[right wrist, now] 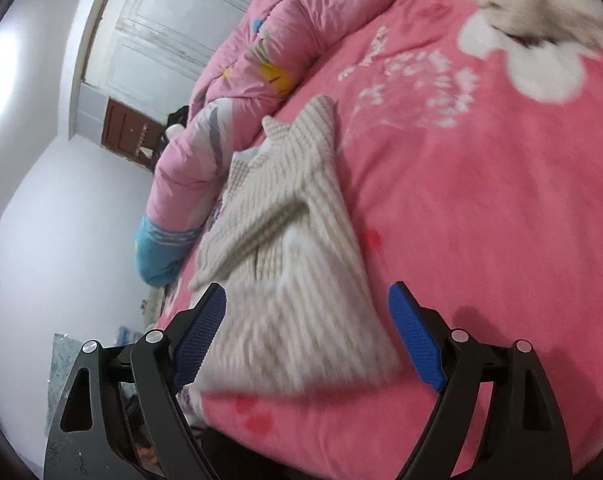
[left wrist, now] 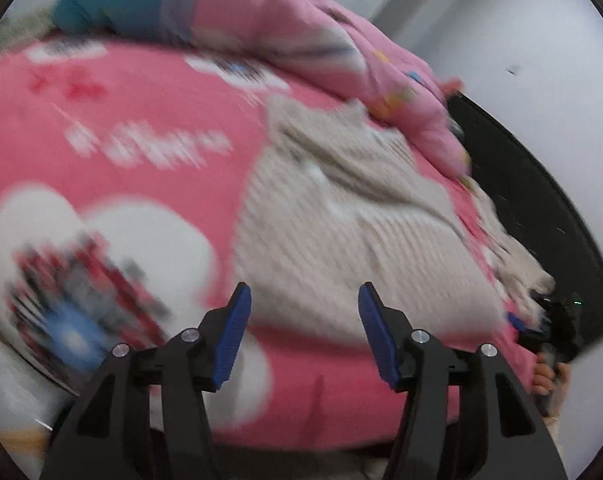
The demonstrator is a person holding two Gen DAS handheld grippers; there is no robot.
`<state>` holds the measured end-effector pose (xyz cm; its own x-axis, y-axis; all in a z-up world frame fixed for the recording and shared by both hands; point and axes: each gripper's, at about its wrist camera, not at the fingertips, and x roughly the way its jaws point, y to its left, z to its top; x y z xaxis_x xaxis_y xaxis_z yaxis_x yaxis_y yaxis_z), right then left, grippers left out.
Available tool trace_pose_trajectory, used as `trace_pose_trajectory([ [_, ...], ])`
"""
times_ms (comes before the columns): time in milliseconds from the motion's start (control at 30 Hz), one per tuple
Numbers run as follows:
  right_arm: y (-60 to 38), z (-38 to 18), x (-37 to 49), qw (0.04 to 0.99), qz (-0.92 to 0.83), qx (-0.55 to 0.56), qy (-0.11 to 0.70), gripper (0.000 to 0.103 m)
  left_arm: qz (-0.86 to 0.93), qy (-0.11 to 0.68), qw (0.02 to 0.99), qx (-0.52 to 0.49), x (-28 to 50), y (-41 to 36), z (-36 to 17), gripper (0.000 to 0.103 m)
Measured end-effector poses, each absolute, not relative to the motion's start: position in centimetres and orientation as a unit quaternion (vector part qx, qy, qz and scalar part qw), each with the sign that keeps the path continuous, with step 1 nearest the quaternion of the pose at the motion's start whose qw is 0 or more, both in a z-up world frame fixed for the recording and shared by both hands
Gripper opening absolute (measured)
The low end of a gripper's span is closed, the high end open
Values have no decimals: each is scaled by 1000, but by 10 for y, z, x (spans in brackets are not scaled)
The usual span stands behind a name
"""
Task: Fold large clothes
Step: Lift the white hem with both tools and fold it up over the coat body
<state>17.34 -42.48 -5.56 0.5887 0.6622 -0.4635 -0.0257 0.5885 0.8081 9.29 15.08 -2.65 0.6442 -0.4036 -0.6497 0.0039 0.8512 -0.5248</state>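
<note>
A beige ribbed knit sweater (left wrist: pixel 341 216) lies spread on a pink printed bedspread (left wrist: pixel 133 120). My left gripper (left wrist: pixel 303 300) is open and empty, hovering over the sweater's near edge. In the right wrist view a beige ribbed knit garment (right wrist: pixel 285 264) lies partly folded on the bedspread (right wrist: pixel 481 220), one flap laid over its body. My right gripper (right wrist: pixel 307 300) is open and empty just above its near end. The right gripper also shows in the left wrist view (left wrist: pixel 541 320), at the sweater's far right edge, held by a hand.
A rolled pink quilt (left wrist: pixel 301 40) with a blue end (right wrist: pixel 161 248) lies along the bed's side. A second beige garment (right wrist: pixel 521 0) sits at the far corner. White walls (right wrist: pixel 61 200), a white door (right wrist: pixel 173 40) and a dark floor (left wrist: pixel 541 200) surround the bed.
</note>
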Motion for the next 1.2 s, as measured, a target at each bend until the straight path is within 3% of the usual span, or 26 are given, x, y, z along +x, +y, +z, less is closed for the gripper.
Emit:
trace_pose_trajectory([
  [200, -412, -93, 154, 768, 228, 424, 423, 80, -127, 409, 825, -370, 111, 151, -77, 56],
  [333, -400, -93, 179, 770, 233, 421, 419, 67, -110, 378, 810, -435, 126, 166, -88, 53],
  [433, -386, -95, 199, 781, 224, 398, 426, 55, -64, 380, 831, -400, 136, 158, -84, 40],
  [533, -374, -89, 210, 798, 207, 367, 431, 31, -14, 383, 865, -324, 142, 138, -71, 25],
  [567, -372, -84, 208, 805, 203, 356, 430, 19, 4, 380, 881, -284, 141, 128, -60, 18],
  [700, -369, -35, 185, 852, 181, 304, 386, 11, 21, 332, 924, -189, 120, 106, -19, 10],
  [833, -373, 0, 157, 875, 186, 270, 358, 11, -1, 300, 939, -167, 93, 109, 13, 9],
  [967, -388, 3, 116, 870, 209, 281, 348, 12, -33, 317, 926, -201, 59, 126, 21, 9],
  [1033, -391, -11, 110, 859, 212, 293, 362, 18, -47, 341, 912, -221, 45, 135, 7, 12],
  [1067, -392, -23, 111, 854, 206, 297, 374, 29, -50, 360, 904, -224, 44, 138, -5, 17],
  [1100, -400, -42, 111, 850, 172, 295, 402, 49, -53, 378, 897, -222, 46, 136, -15, 19],
  [1167, -417, -70, 113, 838, 69, 277, 464, 69, -33, 425, 880, -209, 47, 140, -41, 37],
  [1200, -430, -77, 108, 831, 62, 292, 470, 60, -15, 441, 873, -206, 43, 145, -52, 39],
])
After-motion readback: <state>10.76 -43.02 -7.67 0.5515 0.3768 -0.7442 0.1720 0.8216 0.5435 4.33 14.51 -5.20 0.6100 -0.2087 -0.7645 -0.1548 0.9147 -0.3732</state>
